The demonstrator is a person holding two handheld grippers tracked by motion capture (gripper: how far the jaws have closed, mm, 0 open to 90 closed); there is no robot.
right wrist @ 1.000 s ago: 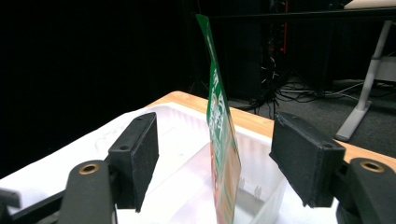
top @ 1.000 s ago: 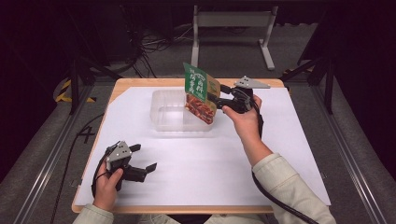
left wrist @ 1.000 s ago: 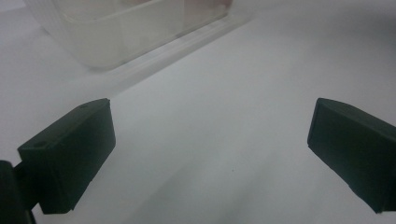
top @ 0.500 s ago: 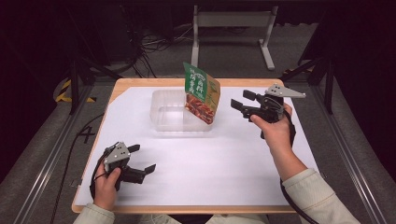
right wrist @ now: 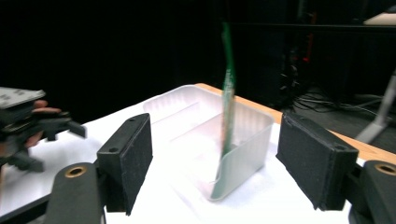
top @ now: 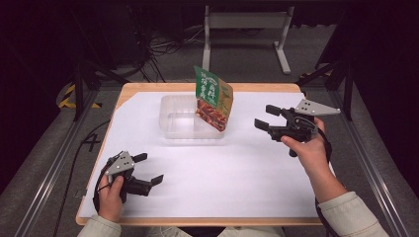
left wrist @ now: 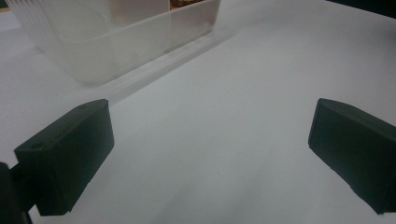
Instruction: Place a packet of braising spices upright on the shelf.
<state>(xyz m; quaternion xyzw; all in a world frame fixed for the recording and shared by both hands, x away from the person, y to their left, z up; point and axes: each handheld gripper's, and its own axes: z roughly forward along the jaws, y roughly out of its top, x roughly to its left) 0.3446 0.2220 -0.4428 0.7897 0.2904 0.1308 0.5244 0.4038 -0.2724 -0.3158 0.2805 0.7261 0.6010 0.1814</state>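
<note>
A green and red snack bag point(top: 213, 98) stands upright, leaning at the right end of a clear plastic container point(top: 178, 121) on the table's far middle. My right gripper point(top: 263, 116) hovers to the right of the bag, apart from it and pointing at it; its jaws have just been opening further, with nothing between them. In the right gripper view the bag point(right wrist: 226, 116) shows edge-on inside the container point(right wrist: 254, 135), beyond my open gripper point(right wrist: 215, 163). My left gripper point(top: 149, 168) rests open near the front left, empty point(left wrist: 210, 154), facing the container point(left wrist: 116, 42).
A white sheet point(top: 247, 173) covers most of the wooden table point(top: 257, 88). Metal rails run along both sides, and cables and a stand's feet lie on the dark floor beyond the far edge. The left gripper point(right wrist: 51, 126) appears far off in the right gripper view.
My right gripper has drawn back to the right, away from the bag's edge where it was. The bag stays standing in the container. The left hand has kept still.
</note>
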